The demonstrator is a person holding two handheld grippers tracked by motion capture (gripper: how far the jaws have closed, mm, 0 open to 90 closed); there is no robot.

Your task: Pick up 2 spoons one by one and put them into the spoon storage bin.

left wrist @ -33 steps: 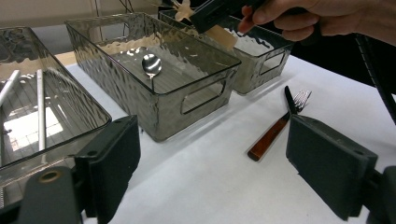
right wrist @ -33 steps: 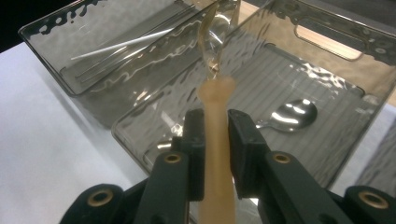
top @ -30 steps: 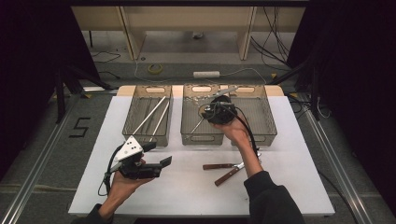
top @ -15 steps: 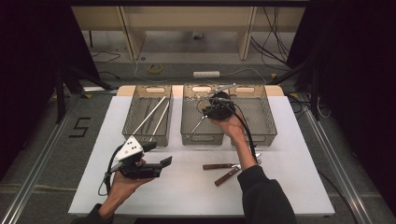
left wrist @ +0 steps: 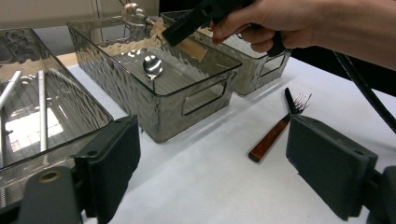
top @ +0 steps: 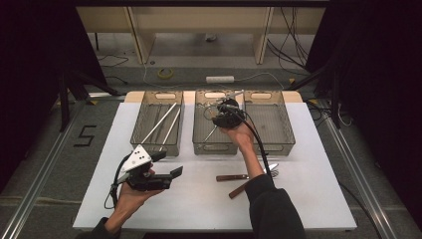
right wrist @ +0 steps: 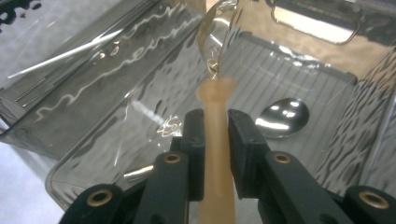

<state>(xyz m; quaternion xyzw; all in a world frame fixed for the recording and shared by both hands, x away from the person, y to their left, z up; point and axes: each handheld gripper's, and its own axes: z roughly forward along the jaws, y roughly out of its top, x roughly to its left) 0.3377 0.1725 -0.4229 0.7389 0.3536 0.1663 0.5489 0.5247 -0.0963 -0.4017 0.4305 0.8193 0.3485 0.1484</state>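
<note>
Little has shifted in a second: the right gripper [top: 225,113] has been edged deeper over the middle bin [top: 199,130], jaws clamped on a wooden-handled spoon [right wrist: 215,116]. Nearer, the left gripper [top: 166,167] is held wide and empty. A fork [left wrist: 280,126] and a knife [top: 232,177] are left on the table [top: 308,189], so sorting appears well advanced.

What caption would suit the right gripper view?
Right gripper holding a spoon by its pale handle above a clear bin with another spoon inside.

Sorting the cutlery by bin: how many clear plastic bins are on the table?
3, in a row along the table's far edge: left clear ribbed plastic bin, middle bin under the right claw, right bin.
</note>
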